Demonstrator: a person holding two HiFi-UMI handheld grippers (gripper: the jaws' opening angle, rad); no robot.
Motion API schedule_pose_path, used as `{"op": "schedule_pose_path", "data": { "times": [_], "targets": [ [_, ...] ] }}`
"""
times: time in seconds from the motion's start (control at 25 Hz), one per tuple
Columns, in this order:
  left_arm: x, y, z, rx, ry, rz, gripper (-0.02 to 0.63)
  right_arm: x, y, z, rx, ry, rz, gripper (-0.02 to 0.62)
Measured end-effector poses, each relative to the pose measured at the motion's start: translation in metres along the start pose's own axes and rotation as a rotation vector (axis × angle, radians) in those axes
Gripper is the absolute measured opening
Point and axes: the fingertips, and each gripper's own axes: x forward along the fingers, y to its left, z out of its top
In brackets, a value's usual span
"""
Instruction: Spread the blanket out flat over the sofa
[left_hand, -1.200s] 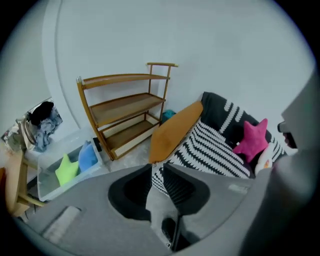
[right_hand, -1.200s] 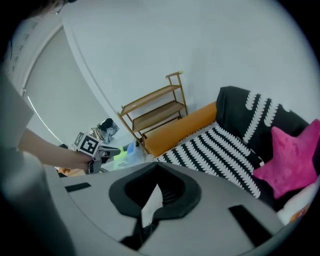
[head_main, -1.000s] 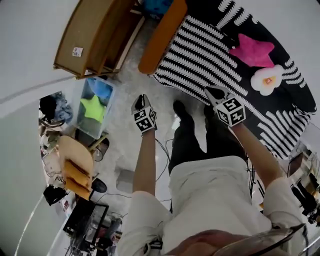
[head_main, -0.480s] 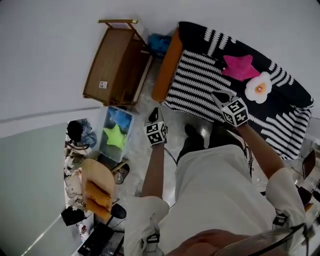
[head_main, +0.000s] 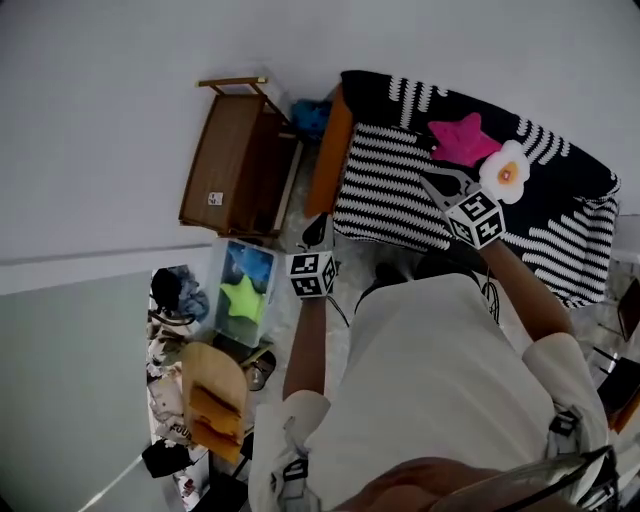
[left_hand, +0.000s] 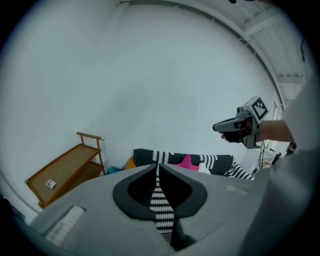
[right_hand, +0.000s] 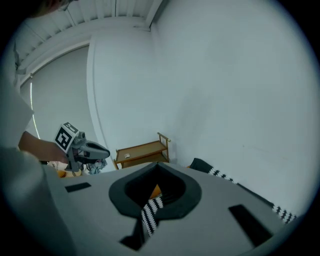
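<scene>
I read this as the tail end of the job. The blanket lies over the sofa, covering seat and back from the orange arm at the left end to the right end, where its striped edge hangs down the side. A pink star cushion and a white flower cushion sit on top of it toward the sofa's back edge, just beside each other.

My left gripper hangs off the sofa's front left corner, over the floor and clear of the cloth. Its jaws have just been closing and are now pressed together on nothing. My right gripper is in the air above the sofa's front edge, with its jaws also together and nothing pinched. Each gripper view shows a thin sliver of stripes along the seam of the jaws. I take that for the blanket behind, seen through the slit, not cloth in the grip.

As far as I can judge, the spreading itself is done. What's left is a check. I'd look along the front edge and the right end for folds. If one shows, I'd open a claw, bring it down to that edge, nip the hem and draw it outward without shifting the cushions.
</scene>
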Motion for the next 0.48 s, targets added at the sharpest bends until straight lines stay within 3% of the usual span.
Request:
{"op": "schedule_pose_path", "data": {
  "times": [0.48],
  "targets": [
    [-0.032,-0.078,0.090,0.046,-0.174,0.028,0.031,-0.087,-0.029,0.036,-0.038,-0.126,0.006,0.005]
  ]
}}
